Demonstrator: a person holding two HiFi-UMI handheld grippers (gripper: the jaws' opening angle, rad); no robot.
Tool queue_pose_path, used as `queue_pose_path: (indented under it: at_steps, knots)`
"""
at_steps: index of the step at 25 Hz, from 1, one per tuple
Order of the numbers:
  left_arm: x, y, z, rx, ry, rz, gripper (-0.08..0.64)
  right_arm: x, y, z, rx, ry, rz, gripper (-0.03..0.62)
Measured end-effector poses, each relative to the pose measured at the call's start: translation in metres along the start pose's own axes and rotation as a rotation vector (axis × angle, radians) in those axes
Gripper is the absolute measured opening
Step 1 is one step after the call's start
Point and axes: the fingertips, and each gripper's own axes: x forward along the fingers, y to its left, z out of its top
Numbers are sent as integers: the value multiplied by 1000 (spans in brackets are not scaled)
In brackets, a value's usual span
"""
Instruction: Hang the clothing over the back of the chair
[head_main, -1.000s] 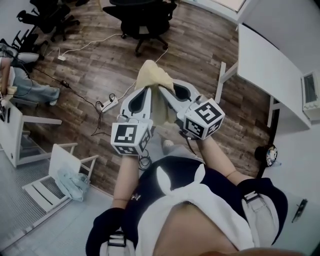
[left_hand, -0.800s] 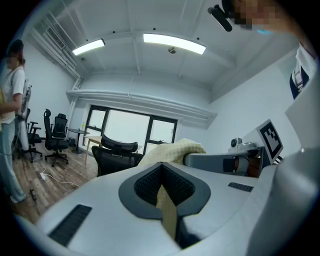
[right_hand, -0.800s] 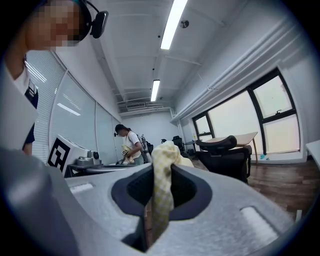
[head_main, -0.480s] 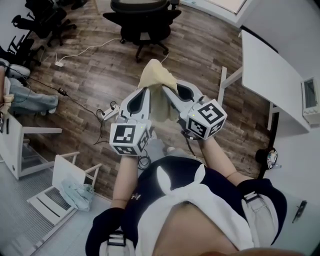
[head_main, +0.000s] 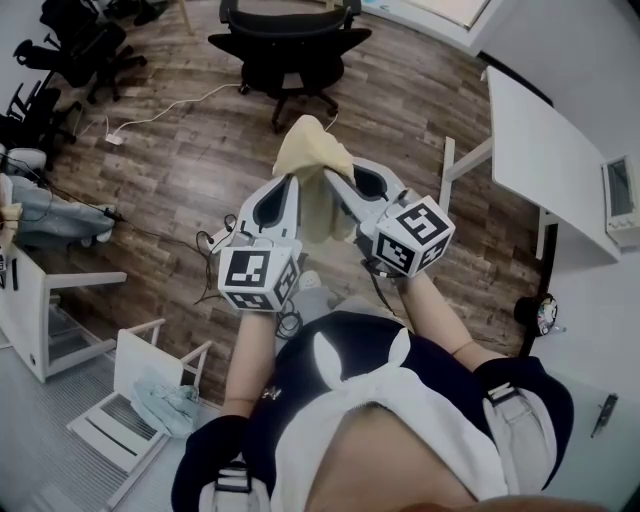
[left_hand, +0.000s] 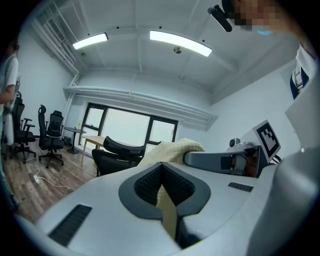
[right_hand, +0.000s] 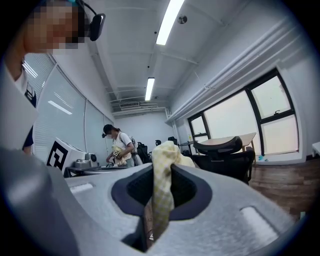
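Yellow checked cloth garment (head_main: 312, 155) hung bunched between your tongs (held side by side in the air): left tongs (head_main: 293, 181) and right tongs (head_main: 330, 178) each clamped a fold, the black mesh office chair (head_main: 287, 42) stood ahead.

Looking down: my left gripper (head_main: 295, 180) and right gripper (head_main: 328, 178) are side by side in front of me, tips nearly together. Yellow clothing (head_main: 312, 150) is bunched up at both tips, rest droops btwn them. Black office chair (head_main: 288, 45) is straight ahead on the wood floor (head_main: 170, 170), well apart from the cloth. White desk (head_main: 540, 140) on the right. Power strip (head_main: 213, 240) + cables on the floor to my left. Bottom left there's a white frame (head_main: 130, 350) w/ a light blue cloth (head_main: 168, 405) on it.
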Motion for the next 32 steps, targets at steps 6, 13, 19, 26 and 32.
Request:
queue_pose_path:
  at_steps: [6, 13, 19, 26, 32]
  knots:
    - [0, 19, 2, -6, -5, -28, 5, 18, 7, 2, 8, -6, 4, 55]
    - [-3, 32, -3, -40, -6, -46, 6, 31, 15, 3, -3, -1, 0, 55]
    - [6, 39, -7, -60, -6, -52, 6, 38, 11, 2, -7, 11, 0, 55]
    - [20, 48, -3, -60, -10, -53, 6, 50, -1, 5, -10, 16, -1, 55]
    - [43, 58, 2, -52, -3, -52, 6, 66, -22, 15, -5, 3, -3, 55]
